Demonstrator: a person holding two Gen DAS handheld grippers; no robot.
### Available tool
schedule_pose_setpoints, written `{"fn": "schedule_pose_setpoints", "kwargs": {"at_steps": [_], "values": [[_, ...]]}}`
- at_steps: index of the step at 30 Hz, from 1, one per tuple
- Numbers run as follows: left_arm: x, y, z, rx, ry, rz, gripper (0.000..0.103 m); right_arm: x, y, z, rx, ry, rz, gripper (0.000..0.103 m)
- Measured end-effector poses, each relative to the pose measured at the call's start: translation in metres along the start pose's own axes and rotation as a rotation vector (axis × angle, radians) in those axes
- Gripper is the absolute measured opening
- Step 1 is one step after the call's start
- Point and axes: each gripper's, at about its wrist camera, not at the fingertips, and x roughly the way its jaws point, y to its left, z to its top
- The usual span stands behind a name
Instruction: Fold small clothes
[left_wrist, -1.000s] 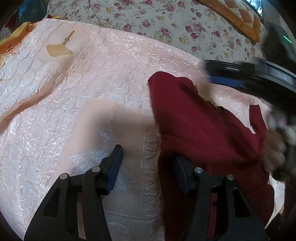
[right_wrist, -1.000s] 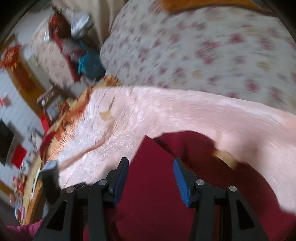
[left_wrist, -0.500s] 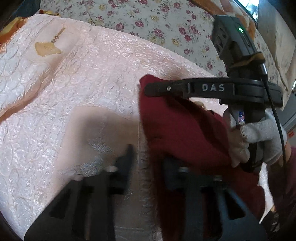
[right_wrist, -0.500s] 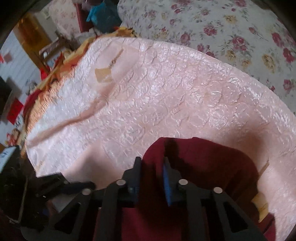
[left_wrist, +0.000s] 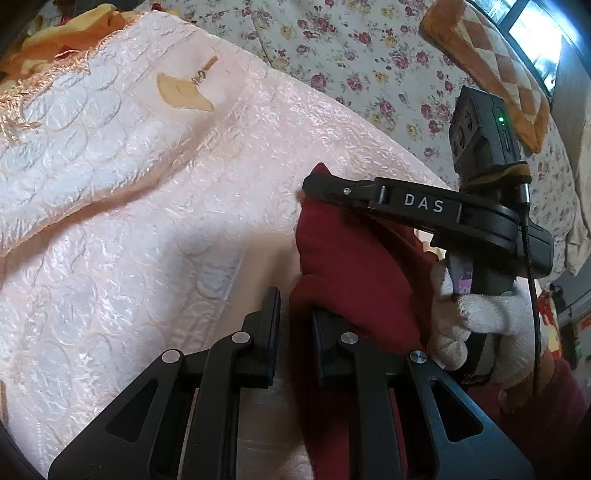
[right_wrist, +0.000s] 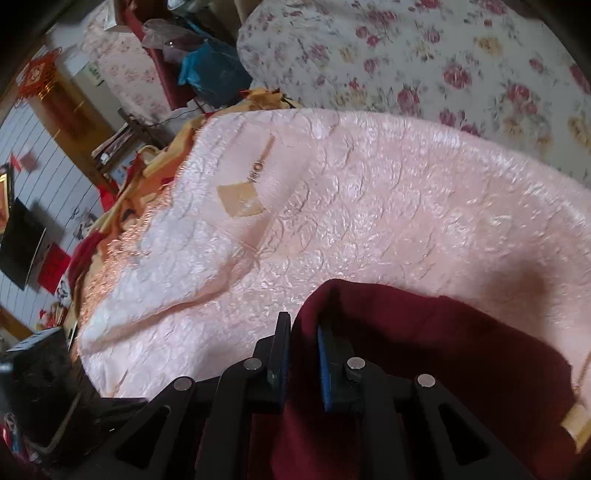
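A dark red garment (left_wrist: 354, 266) lies bunched on the pink quilted cover (left_wrist: 147, 206). My left gripper (left_wrist: 295, 314) is shut on its near left edge. In the left wrist view my right gripper (left_wrist: 317, 184), marked DAS, pinches the garment's far corner and holds it lifted. In the right wrist view the right gripper (right_wrist: 301, 343) is shut on a fold of the red garment (right_wrist: 443, 350), which drapes down to the right.
A flowered bedspread (left_wrist: 369, 55) lies beyond the pink cover, with an orange checked cushion (left_wrist: 491, 62) on it. A tan patch (left_wrist: 181, 92) marks the cover. Room clutter, a chair and a dark screen (right_wrist: 18, 243) stand far left.
Both grippers have closed from open onto the red garment's edge. The right gripper came in to the far corner and lifted it; the cloth is now bunched up between the two.
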Motion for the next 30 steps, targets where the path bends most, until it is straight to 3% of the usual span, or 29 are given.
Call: {"fn": "schedule_pose_setpoints", "kwargs": {"at_steps": [4, 8, 9, 11, 13, 15, 17, 19, 21, 30], "values": [[0.004, 0.001, 0.004, 0.021, 0.019, 0.006, 0.015, -0.01, 0.0, -0.004, 0.032, -0.006, -0.037, 0.013], [-0.008, 0.003, 0.002, 0.026, -0.011, 0.043, 0.04, -0.069, -0.007, -0.019, 0.049, -0.038, -0.05, 0.013], [-0.013, 0.004, 0.0, 0.021, -0.02, 0.04, 0.041, -0.089, -0.011, -0.027, 0.05, -0.048, -0.071, 0.014], [-0.02, 0.003, 0.0, 0.009, -0.042, 0.032, 0.041, -0.126, -0.025, -0.045, 0.075, -0.062, -0.116, 0.019], [-0.029, 0.0, -0.001, 0.013, -0.081, 0.04, 0.041, -0.162, -0.044, -0.076, 0.133, -0.071, -0.186, 0.041], [-0.039, -0.004, -0.002, 0.013, -0.129, 0.056, 0.043, -0.18, -0.058, -0.101, 0.177, -0.064, -0.21, 0.042], [-0.045, -0.005, -0.001, -0.003, -0.155, 0.051, 0.045, -0.189, -0.071, -0.126, 0.206, -0.034, -0.279, 0.041], [-0.043, -0.01, 0.0, -0.007, -0.156, 0.046, 0.055, -0.189, -0.081, -0.144, 0.23, -0.005, -0.36, 0.042], [-0.037, -0.019, -0.002, 0.015, -0.147, 0.041, 0.056, -0.185, -0.093, -0.162, 0.274, 0.014, -0.378, 0.042], [-0.005, -0.062, -0.014, 0.195, -0.055, 0.157, 0.056, -0.209, -0.082, -0.162, 0.262, -0.054, -0.457, 0.041]]}}
